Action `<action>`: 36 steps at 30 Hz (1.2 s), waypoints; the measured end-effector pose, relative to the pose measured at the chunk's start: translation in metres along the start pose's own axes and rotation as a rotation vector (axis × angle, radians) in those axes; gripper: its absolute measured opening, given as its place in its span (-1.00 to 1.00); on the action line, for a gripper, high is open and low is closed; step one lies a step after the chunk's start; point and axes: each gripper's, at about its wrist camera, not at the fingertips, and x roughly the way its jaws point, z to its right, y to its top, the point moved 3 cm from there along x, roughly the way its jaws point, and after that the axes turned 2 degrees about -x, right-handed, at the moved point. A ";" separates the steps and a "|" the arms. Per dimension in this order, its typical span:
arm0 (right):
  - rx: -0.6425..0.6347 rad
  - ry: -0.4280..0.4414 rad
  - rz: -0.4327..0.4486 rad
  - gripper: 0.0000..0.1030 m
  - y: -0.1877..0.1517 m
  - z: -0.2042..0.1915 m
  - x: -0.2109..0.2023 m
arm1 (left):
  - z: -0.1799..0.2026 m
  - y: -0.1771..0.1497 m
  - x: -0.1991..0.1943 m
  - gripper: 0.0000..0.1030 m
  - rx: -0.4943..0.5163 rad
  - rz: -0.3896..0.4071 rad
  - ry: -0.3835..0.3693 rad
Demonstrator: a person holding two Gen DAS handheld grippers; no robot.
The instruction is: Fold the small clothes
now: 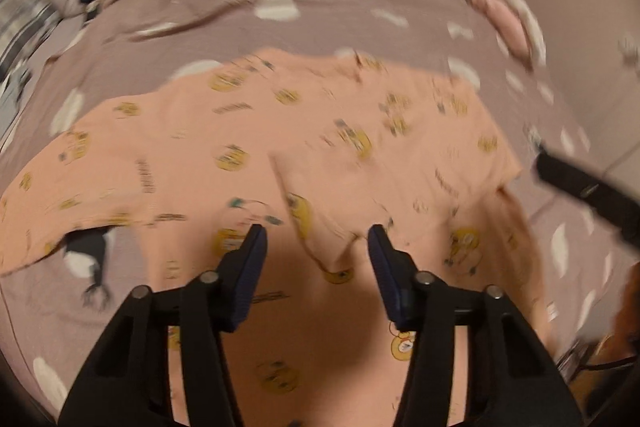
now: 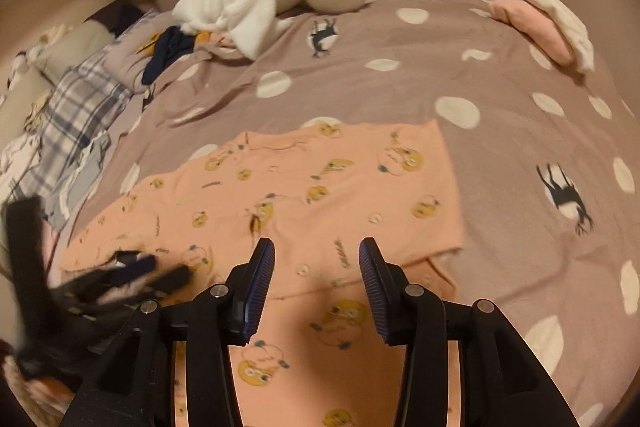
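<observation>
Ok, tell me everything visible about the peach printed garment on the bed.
The peach garment is soft, thin-looking cloth printed all over with small yellow cartoon characters. It lies spread fairly flat on the mauve spotted bedcover, with a fold ridge across its near part and a loose flap at the near right corner. Its edges look wavy, not squared. Both the left gripper and right gripper hang over it, jaws apart, nothing pinched. Whether it is a top or trousers is unclear.

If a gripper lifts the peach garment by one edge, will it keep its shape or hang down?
The peach garment will probably hang limp: it lies flat and thin on the bedspread, with a folded layer near the right gripper. It looks light, so a push would likely wrinkle it rather than slide it whole. It cannot roll or tip.
</observation>
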 end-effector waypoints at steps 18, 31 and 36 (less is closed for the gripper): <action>0.048 -0.039 0.052 -0.15 -0.022 0.030 -0.021 | -0.069 0.000 0.009 -0.20 -0.264 0.014 0.039; 0.075 -0.034 0.032 -0.15 -0.030 0.033 -0.014 | -0.068 -0.003 0.016 -0.68 -0.400 -0.054 -0.223; 0.098 -0.036 0.030 -0.15 -0.030 0.041 -0.013 | -0.065 0.006 0.012 -0.89 -0.417 -0.018 -0.246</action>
